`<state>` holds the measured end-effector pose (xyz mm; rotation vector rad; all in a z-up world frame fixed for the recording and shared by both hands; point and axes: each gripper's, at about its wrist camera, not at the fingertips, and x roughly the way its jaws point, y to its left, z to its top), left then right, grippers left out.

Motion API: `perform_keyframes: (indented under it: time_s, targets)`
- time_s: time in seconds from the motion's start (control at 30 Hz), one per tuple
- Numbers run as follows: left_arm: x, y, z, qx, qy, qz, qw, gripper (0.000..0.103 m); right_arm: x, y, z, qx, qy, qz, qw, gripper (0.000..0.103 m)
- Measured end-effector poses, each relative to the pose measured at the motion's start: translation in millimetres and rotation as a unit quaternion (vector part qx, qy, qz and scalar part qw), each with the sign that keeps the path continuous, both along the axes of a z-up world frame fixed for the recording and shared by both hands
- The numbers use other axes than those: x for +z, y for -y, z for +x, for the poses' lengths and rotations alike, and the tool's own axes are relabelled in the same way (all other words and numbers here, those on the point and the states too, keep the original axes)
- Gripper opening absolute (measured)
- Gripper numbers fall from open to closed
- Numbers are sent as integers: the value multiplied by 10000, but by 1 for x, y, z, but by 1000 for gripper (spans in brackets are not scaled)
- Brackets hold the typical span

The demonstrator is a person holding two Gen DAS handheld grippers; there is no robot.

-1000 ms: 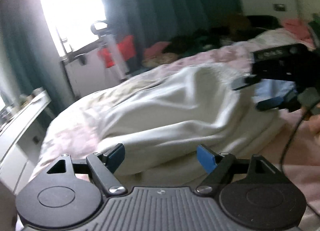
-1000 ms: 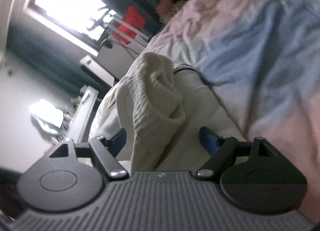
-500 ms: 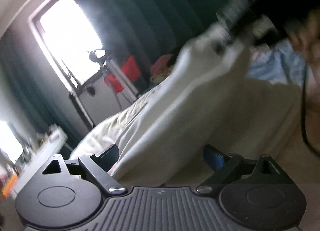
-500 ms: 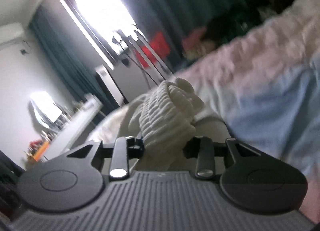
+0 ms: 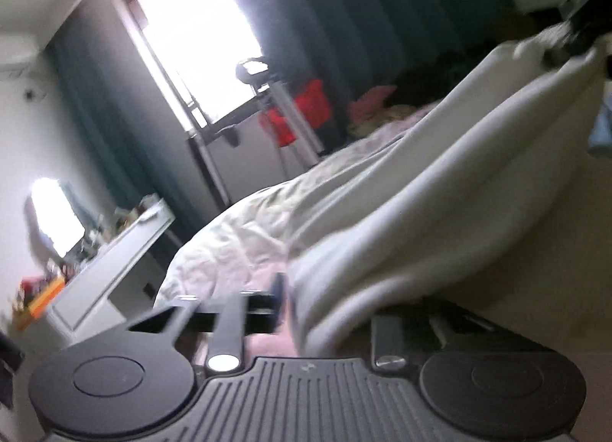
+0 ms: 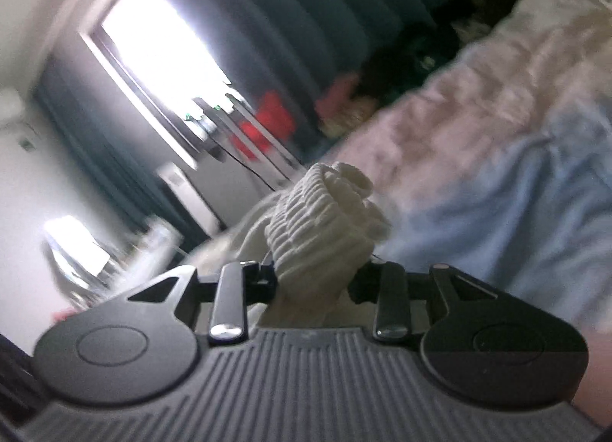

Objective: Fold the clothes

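Left wrist view: my left gripper (image 5: 306,312) has its jaws drawn in on a fold of the white garment (image 5: 440,189), which stretches taut up and to the right toward my other tool, over the bed (image 5: 237,239) ahead. Right wrist view: my right gripper (image 6: 313,285) pinches the garment's ribbed cuff (image 6: 325,220), bunched just ahead of my fingers, above the pink-and-blue bedding (image 6: 497,174) to their right.

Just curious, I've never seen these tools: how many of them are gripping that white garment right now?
2. The left gripper pinches the white garment's lower edge; the right gripper clamps its ribbed cuff, lifted above the bed. Blur hides the left jaws' exact contact.
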<state>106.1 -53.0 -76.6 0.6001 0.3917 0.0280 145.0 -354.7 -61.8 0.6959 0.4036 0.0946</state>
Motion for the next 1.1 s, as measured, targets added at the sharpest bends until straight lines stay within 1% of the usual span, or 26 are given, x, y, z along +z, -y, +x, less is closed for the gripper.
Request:
perform_keyframes:
  time_s: [0.03, 0.1, 0.17, 0.23, 0.3, 0.33, 0.37, 0.43, 0.5, 0.53, 0.57, 0.63, 0.67, 0.8, 0.9, 0.97, 1.03, 1.1]
  targets:
    - [-4, 1, -2, -27, -86, 79, 9999, 24, -7, -1, -1, -48, -163, -130, 9998, 36]
    - [-12, -1, 0, -36, -314, 131, 9994, 24, -22, 0, -1, -105, -504, -155, 9986, 36]
    - [-14, -8, 4, 2, -456, 12, 9990, 24, -36, 6, 0, -70, -847, 223, 9961, 39]
    - [-13, -17, 5, 44, -571, -232, 9981, 24, -43, 12, 0, 77, -1090, 492, 9928, 41]
    - [-12, -24, 6, 81, -628, -437, 9970, 24, -46, 17, -2, 113, -1195, 709, 9902, 47]
    - [-12, -27, 5, 97, -654, -513, 9965, 24, -47, 20, -3, 130, -1249, 816, 9887, 56]
    - [-11, -28, 3, 111, -677, -568, 9960, 24, -48, 21, -4, 73, -1380, 863, 9866, 68]
    - [-10, -29, 0, 141, -723, -676, 9950, 25, -50, 20, -7, 33, -1525, 991, 9833, 78]
    - [-8, -31, -3, 170, -769, -785, 9938, 25, -56, 18, -4, 279, -1594, 1168, 9799, 78]
    - [-8, -32, -5, 184, -792, -839, 9932, 25, -59, 15, 1, 486, -1619, 1240, 9778, 82]
    - [-7, -33, -7, 199, -814, -893, 9925, 25, -59, 11, 4, 569, -1616, 1119, 9788, 84]
    - [-6, -35, -10, 228, -860, -1001, 9910, 26, -60, 4, 7, 746, -1593, 869, 9806, 85]
    - [-5, -36, -12, 242, -883, -1055, 9902, 27, -59, 2, 9, 768, -1533, 848, 9815, 85]
    - [-2, -41, -17, 312, -980, -1301, 9862, 27, -40, 7, -6, 706, -911, 1096, 9873, 86]
    - [0, -49, -14, 411, -1074, -1589, 9806, 29, -32, 13, -17, 521, -638, 1310, 9880, 84]
    - [1, -51, -15, 452, -1120, -1702, 9780, 30, -33, 14, -19, 491, -921, 1431, 9842, 84]
    - [3, -52, -16, 500, -1145, -1778, 9761, 30, -36, 14, -23, 410, -1169, 1354, 9830, 82]
    - [4, -52, -18, 553, -1164, -1863, 9740, 30, -39, 15, -28, 330, -1414, 1276, 9811, 84]
